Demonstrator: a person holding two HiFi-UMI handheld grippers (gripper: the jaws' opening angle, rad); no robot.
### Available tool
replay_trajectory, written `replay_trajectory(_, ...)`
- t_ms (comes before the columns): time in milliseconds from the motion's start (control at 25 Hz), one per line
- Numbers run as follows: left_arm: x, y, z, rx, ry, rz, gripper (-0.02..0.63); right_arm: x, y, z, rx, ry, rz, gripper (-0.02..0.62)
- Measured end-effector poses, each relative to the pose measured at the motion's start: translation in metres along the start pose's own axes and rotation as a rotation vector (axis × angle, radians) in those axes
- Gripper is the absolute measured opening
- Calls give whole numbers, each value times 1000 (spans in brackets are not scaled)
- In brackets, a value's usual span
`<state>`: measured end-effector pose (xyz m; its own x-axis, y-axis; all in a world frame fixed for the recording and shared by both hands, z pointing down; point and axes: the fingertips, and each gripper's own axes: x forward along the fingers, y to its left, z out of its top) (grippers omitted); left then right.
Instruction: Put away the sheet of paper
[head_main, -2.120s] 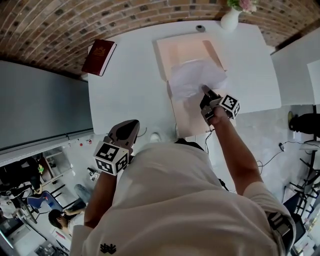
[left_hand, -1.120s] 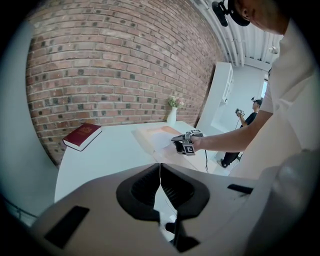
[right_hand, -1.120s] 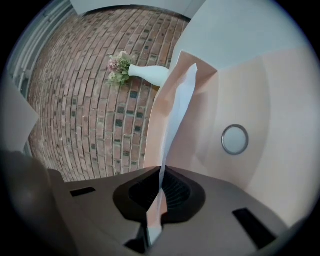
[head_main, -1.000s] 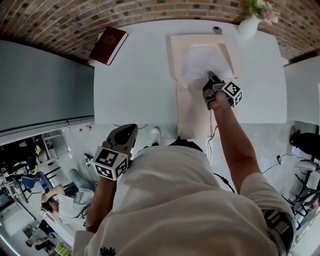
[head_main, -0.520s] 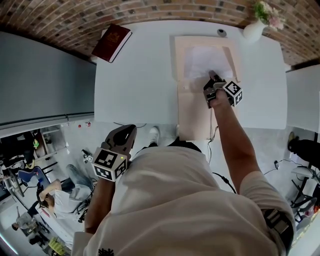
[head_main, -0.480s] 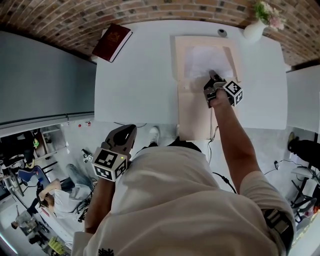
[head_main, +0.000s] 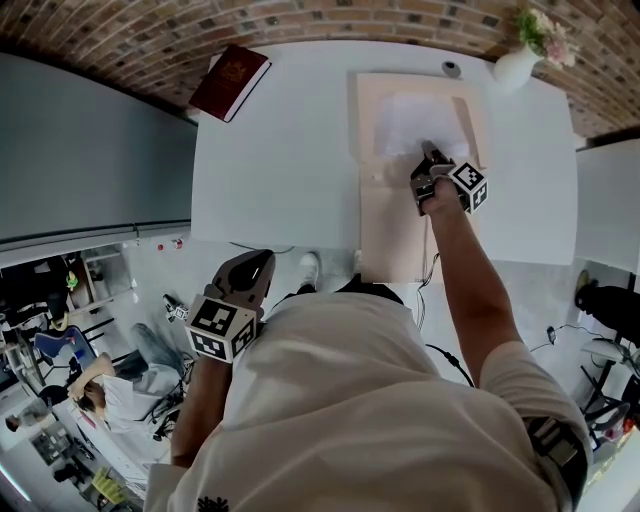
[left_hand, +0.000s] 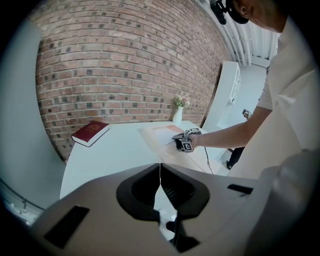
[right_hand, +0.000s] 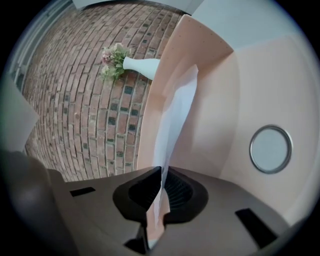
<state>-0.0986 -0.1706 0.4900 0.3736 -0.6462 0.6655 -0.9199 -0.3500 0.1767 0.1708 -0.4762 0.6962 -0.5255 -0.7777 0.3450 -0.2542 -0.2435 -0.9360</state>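
Nearest us, our left hand-held gripper (left_hand: 160, 172) hangs off the surface (head_main: 280, 170), jaws together on nothing. Farther out, our right hand-held gripper (right_hand: 161, 175) is closed on the near edge of the paper (right_hand: 172, 117), which lies over the far half of the open pink folder (head_main: 392, 235). We judge the task mostly done: what is left is letting go and, perhaps, closing the folder over it

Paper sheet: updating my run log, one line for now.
right gripper: shut on white paper sheet | sheet over open pink folder | left gripper: shut, empty
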Motion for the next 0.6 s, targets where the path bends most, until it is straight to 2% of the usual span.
replay_trajectory(120,0,0,-1,2,1,-2,25,1,1,0,-4,5,7,35)
replay_trajectory(200,0,0,-1,0,-1,-5,25,2,3,-1,-3,12,13,86)
replay_trajectory(320,1,-1,-1,-4,-4,-11,25,3,7,-2,-30,30,9,128)
replay_trajectory(600,4,1,-1,-8,-19,-22,25,8,5,-7,-108,116,-83,222)
